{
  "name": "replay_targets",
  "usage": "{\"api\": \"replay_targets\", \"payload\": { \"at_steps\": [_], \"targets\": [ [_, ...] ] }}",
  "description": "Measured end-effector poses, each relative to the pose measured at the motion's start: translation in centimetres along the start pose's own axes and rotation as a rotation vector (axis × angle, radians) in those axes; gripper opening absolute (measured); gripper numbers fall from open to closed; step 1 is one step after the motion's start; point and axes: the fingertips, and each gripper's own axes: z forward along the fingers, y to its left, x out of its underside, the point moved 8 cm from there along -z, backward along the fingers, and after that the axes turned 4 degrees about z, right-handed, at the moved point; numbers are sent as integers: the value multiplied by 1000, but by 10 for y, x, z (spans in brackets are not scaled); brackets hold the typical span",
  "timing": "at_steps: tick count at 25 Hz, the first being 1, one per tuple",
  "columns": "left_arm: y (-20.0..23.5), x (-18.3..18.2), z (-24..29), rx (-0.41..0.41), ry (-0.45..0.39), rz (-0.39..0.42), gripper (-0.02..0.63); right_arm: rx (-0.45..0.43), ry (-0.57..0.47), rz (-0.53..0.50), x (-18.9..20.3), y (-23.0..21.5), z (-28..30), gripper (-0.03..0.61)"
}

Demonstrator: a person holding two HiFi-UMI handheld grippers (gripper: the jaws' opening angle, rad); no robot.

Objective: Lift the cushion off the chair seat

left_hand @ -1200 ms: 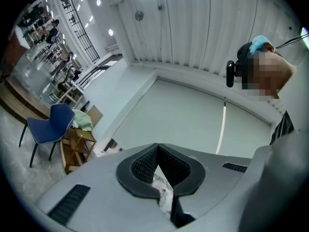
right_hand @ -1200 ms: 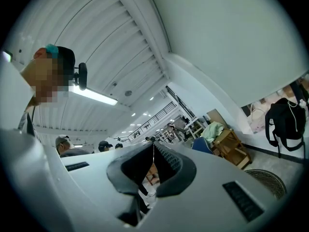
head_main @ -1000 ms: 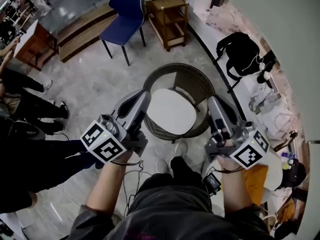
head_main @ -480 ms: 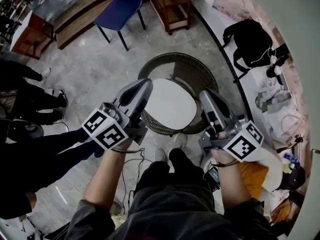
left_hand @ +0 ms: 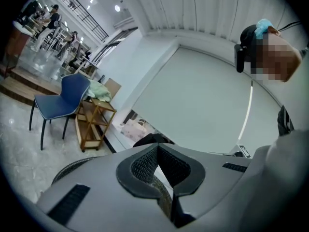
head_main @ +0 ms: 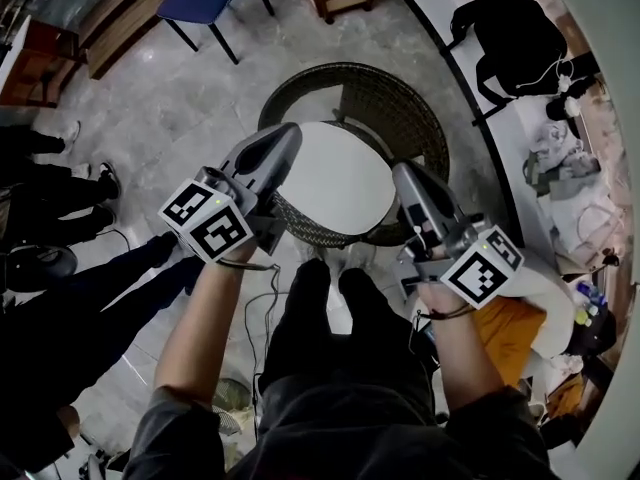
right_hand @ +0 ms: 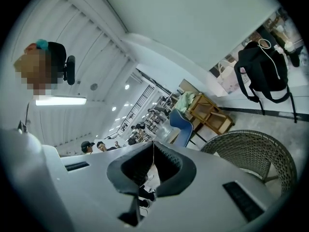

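Between the left claw and the right claw, the white cushion lies flat on the seat of the round wicker chair. Both claws are clenched with nothing in them, each tip near a cushion edge, perhaps touching it; the overhead view leaves that unclear.

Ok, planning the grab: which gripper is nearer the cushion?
Left, slightly. The left gripper overlaps the cushion's left edge in the head view. The right gripper sits just off its right edge, over the chair rim. Heights unclear.
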Motion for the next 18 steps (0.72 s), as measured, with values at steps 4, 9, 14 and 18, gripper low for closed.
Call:
{"api": "replay_targets", "payload": {
  "at_steps": [4, 9, 14, 18],
  "targets": [
    [29, 31, 10, 16, 46, -12, 8, 45, 4, 18, 29, -26, 6, 14],
    [66, 70, 27, 43, 127, -9, 9, 121, 17, 70, 69, -65, 13, 14],
    [103, 107, 44, 68, 233, -8, 48, 203, 51, 129, 115, -103, 18, 14],
    [131, 132, 57, 84, 323, 15, 74, 266, 72, 151, 143, -130, 16, 15]
  ]
}}
